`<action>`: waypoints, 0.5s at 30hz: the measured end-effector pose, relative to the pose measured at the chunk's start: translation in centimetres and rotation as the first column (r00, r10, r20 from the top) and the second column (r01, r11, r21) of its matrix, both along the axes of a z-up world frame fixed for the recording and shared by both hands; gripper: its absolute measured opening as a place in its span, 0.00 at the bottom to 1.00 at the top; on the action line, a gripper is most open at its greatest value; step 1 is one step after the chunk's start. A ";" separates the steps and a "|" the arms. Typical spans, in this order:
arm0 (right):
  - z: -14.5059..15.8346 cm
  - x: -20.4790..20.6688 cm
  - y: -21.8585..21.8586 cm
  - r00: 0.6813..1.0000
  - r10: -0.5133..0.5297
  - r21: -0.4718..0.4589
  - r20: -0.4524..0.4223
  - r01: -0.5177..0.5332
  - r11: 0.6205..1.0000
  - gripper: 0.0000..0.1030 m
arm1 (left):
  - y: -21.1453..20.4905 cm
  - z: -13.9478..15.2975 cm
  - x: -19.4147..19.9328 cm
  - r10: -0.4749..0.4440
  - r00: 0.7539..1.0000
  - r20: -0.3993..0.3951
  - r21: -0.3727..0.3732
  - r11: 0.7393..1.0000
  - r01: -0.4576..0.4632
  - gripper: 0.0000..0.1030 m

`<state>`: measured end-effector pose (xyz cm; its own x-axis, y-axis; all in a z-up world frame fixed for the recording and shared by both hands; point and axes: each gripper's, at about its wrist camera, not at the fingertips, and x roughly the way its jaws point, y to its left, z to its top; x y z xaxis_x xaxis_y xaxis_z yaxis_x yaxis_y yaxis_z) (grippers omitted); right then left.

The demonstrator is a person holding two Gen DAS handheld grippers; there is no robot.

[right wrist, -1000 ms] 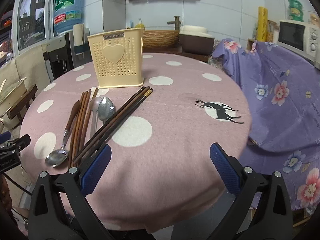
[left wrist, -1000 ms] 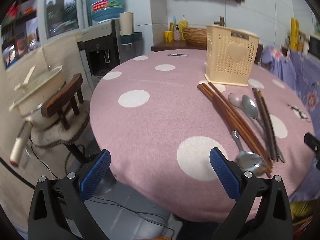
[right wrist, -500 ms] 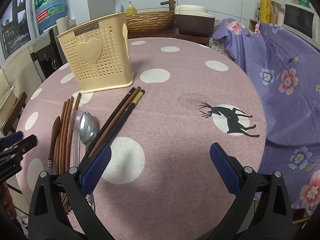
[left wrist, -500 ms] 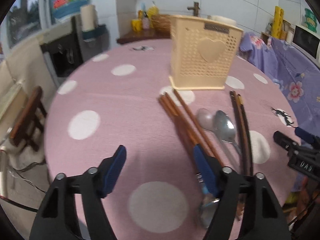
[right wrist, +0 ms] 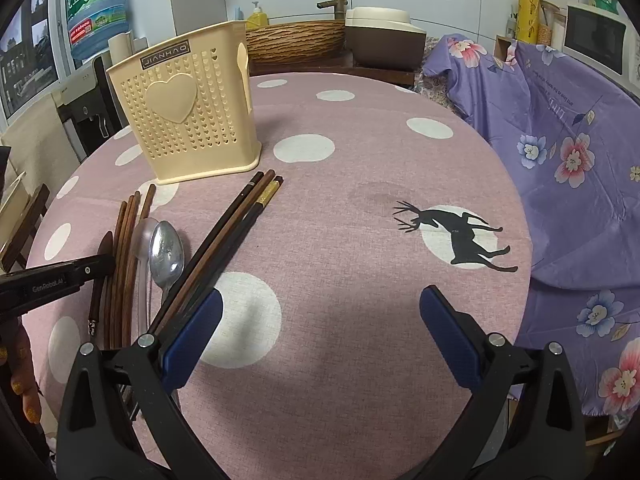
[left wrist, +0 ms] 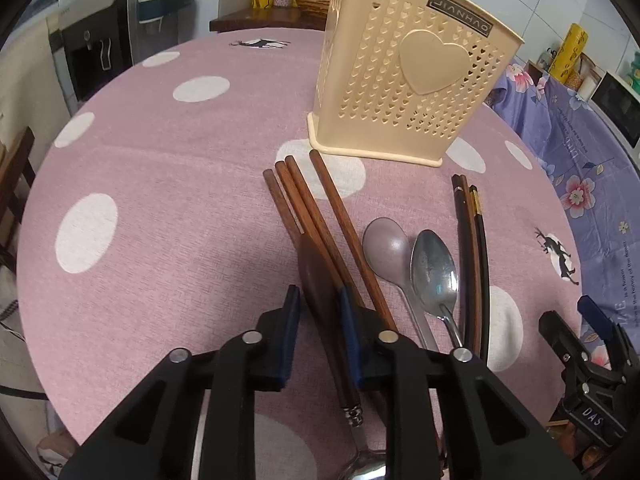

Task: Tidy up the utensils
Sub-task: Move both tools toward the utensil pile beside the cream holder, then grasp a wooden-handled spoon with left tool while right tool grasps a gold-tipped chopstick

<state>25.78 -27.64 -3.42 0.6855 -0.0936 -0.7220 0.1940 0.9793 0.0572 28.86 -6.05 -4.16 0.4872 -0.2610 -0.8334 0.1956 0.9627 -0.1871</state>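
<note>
A cream perforated utensil holder [left wrist: 404,76] stands at the far side of the pink dotted table [left wrist: 160,184]; it also shows in the right wrist view [right wrist: 188,112]. In front of it lie brown wooden chopsticks [left wrist: 316,208], a pale spoon [left wrist: 386,248], a steel spoon [left wrist: 434,272] and dark chopsticks [left wrist: 474,240]. My left gripper [left wrist: 319,324] has its jaws closed around the wooden handle of a spoon [left wrist: 320,292]. My right gripper [right wrist: 316,336] is open and empty above the table, beside the dark chopsticks [right wrist: 232,236].
A purple floral cloth [right wrist: 560,140] covers something to the right of the table. A water dispenser [left wrist: 100,32] and a wooden stool [left wrist: 12,184] stand to the left. A basket and cooker [right wrist: 384,36] sit on the counter behind.
My left gripper has moved forward over the table and narrowed from wide open to closed around the wooden-handled spoon. My right gripper has advanced slightly and stays open.
</note>
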 end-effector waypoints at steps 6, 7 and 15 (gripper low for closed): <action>0.1 0.9 0.3 1.000 0.023 0.022 -0.003 -0.023 1.000 0.95 | 0.6 0.0 0.5 -0.002 1.000 -0.017 -0.022 1.000 0.002 0.17; 0.1 1.2 0.4 0.999 0.032 0.025 -0.001 -0.032 0.999 0.95 | 0.9 0.1 0.5 -0.001 1.000 -0.014 -0.016 1.000 0.000 0.17; -0.4 6.7 0.2 0.996 0.043 0.075 -0.081 -0.037 0.997 0.90 | 4.2 0.8 2.1 0.050 0.999 0.010 0.037 0.998 -0.051 0.16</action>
